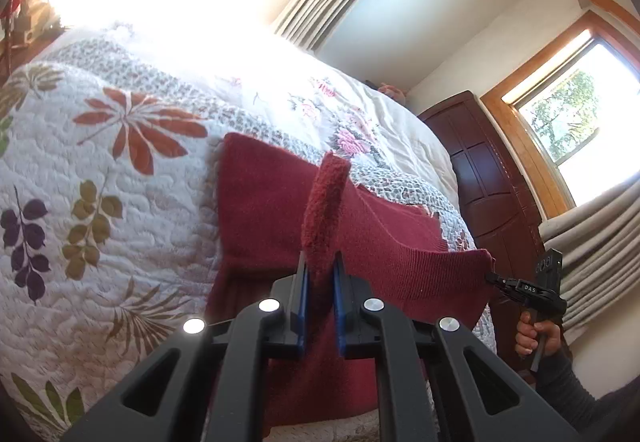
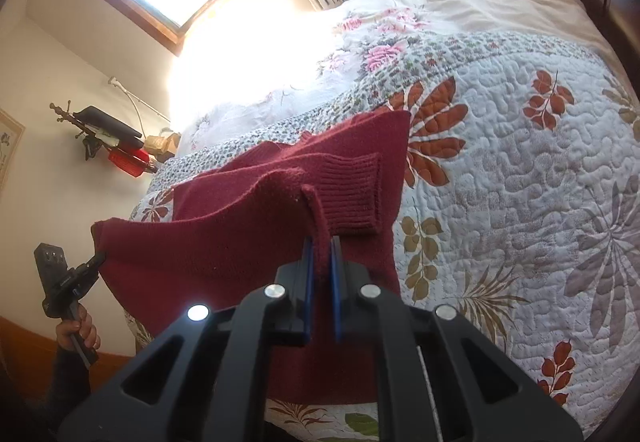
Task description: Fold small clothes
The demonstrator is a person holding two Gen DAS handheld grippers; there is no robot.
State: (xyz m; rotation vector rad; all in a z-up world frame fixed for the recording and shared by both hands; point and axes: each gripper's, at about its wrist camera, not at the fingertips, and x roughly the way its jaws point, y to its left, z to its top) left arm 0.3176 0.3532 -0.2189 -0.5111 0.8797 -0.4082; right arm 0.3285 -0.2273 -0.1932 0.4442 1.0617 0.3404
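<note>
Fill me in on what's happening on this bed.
A person is folding a dark red knit sweater on a quilted floral bedspread. The left gripper is shut on one edge of it and the right gripper on another, so the near part is lifted while the rest lies on the bed. The fold is not finished.

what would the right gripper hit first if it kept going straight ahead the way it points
Probably the ribbed cuff of the red sweater it already grips; the right gripper points at it, with the quilt beyond. Depth is uncertain.
</note>
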